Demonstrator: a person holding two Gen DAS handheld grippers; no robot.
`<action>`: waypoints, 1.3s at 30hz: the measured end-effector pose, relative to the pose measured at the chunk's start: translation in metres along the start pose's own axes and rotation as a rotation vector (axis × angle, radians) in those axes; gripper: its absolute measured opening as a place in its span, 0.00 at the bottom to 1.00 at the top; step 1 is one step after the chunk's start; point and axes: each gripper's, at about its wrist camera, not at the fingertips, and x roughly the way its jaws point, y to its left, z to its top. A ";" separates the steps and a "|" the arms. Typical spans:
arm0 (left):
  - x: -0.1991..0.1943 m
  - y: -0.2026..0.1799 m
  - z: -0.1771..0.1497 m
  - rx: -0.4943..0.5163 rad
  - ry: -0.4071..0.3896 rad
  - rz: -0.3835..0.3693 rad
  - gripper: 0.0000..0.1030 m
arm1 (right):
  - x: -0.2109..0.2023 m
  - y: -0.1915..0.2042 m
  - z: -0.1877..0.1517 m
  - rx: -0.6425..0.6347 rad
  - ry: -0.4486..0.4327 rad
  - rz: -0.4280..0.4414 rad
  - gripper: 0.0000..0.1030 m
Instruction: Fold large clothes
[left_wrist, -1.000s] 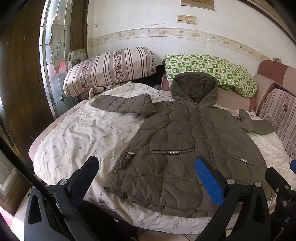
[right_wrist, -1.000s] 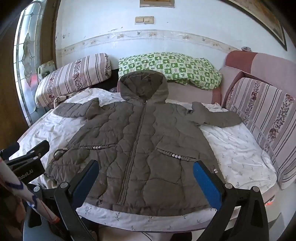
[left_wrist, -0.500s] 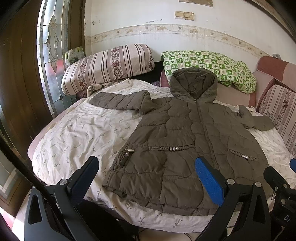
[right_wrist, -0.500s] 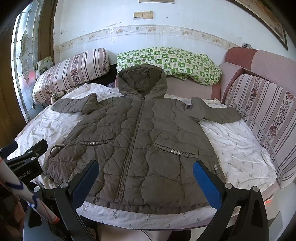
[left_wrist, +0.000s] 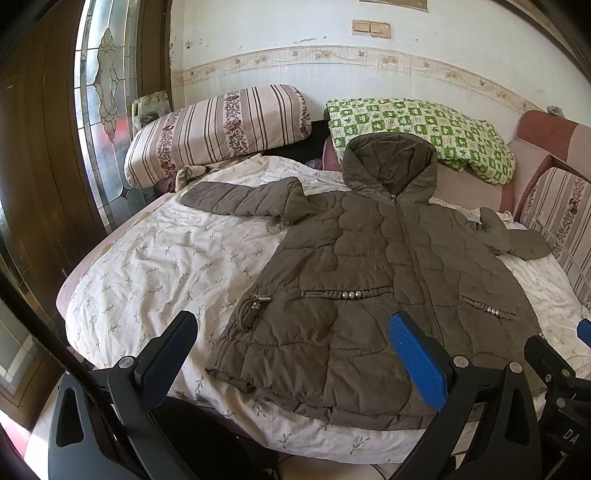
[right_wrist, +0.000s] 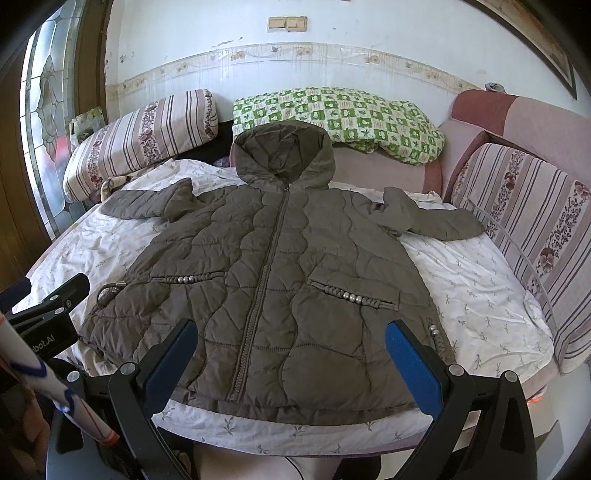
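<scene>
An olive quilted hooded jacket (left_wrist: 373, 280) (right_wrist: 273, 273) lies flat and face up on the bed, zipped, hood toward the wall, both sleeves spread out sideways. Its hem lies along the bed's near edge. My left gripper (left_wrist: 291, 345) hovers open just before the hem's left corner, nothing between its fingers. My right gripper (right_wrist: 290, 349) is open too, held over the hem's middle to right part without touching it. The left sleeve (left_wrist: 240, 199) stretches toward the striped pillow; the right sleeve (right_wrist: 432, 218) points at the sofa cushion.
A white leaf-print sheet (left_wrist: 155, 266) covers the bed. A striped bolster pillow (left_wrist: 218, 129) and a green checked pillow (right_wrist: 340, 118) lie at the head. Striped cushions (right_wrist: 524, 229) line the right side. A stained-glass door (left_wrist: 107, 110) stands on the left.
Both grippers have moved slightly forward and down toward the bed; the jacket looks nearer and lower in each view. The jacket itself has not moved.
</scene>
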 end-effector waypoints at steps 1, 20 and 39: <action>0.000 0.000 0.000 0.001 -0.001 -0.001 1.00 | 0.000 0.000 0.000 -0.002 0.003 -0.001 1.00; 0.014 0.003 -0.007 0.016 0.030 0.008 1.00 | 0.021 -0.002 -0.003 -0.054 0.047 -0.061 1.00; 0.046 -0.028 0.018 0.053 0.053 -0.031 1.00 | 0.051 -0.027 0.008 0.000 0.105 -0.054 1.00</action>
